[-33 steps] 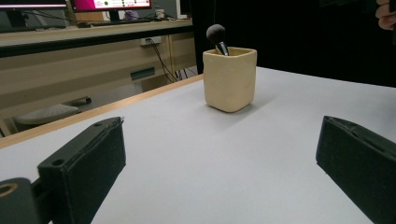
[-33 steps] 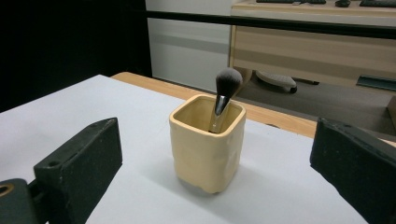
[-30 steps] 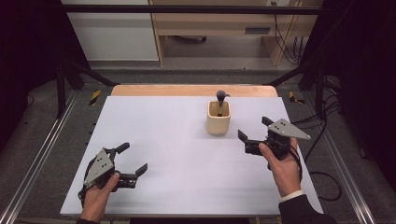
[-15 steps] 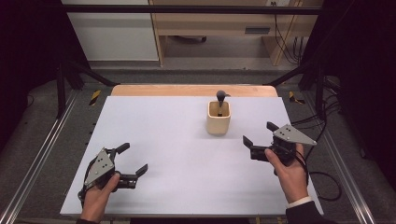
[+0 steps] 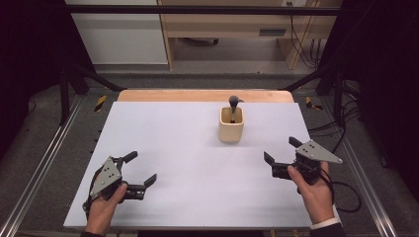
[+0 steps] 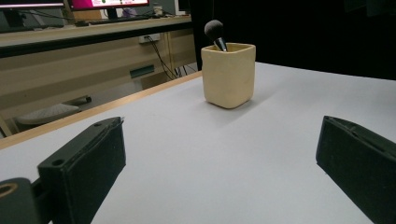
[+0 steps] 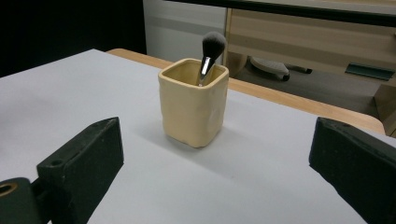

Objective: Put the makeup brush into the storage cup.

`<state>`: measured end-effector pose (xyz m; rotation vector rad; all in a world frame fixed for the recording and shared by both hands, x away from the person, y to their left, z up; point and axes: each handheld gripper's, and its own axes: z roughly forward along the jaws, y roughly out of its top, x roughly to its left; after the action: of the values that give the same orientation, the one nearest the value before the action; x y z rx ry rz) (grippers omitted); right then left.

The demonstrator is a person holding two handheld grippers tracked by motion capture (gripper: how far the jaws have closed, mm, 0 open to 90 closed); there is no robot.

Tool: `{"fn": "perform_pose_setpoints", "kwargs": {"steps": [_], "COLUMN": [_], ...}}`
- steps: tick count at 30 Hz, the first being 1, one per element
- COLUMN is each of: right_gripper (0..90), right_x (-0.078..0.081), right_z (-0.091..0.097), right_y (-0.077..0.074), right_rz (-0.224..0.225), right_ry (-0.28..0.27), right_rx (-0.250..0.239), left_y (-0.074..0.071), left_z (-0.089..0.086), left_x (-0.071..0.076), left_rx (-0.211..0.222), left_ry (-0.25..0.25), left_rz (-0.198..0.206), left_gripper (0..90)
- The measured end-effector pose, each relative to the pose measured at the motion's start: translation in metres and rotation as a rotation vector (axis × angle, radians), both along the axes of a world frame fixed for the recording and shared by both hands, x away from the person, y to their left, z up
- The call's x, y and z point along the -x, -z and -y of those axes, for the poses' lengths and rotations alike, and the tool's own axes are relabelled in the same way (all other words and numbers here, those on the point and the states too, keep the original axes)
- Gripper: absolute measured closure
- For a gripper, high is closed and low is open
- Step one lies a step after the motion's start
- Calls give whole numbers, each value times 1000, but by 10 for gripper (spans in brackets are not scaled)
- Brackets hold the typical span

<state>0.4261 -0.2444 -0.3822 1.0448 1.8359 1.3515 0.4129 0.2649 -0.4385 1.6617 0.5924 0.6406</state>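
No readable writing on the cream cup (image 5: 231, 124) or the makeup brush (image 5: 233, 102) standing in it; monitor text at top of the left gripper view was too blurred to read. Cup sat upright on the white surface (image 5: 188, 148), toward its far middle. Brush handle was hidden inside the cup, with bristle head and ferrule showing. Left tool (image 5: 140, 168) had its jaws wide apart, holding nothing, near the front left. Right tool (image 5: 281, 150) was likewise spread and empty, right of the cup, apart from it.
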Motion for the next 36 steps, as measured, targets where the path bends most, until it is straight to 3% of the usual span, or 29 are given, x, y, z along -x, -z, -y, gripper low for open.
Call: {"fn": "perform_pose_setpoints", "kwargs": {"steps": [16,28,36], "right_gripper": [43,46,49], "right_x": [16,25,28], "right_z": [22,30,33], "right_y": [15,31,42], "right_rz": [21,53,51], "right_ry": [35,23,20], "right_rx": [-7,-3,-6], "left_y": [1,0,0], "left_z": [0,-1,0], "left_x": [0,0,0], "left_rx": [-6,-7,3], "left_ry": [-1,-1,2], "left_rz": [-5,-4,-3], "left_gripper": [13,12,12]}}
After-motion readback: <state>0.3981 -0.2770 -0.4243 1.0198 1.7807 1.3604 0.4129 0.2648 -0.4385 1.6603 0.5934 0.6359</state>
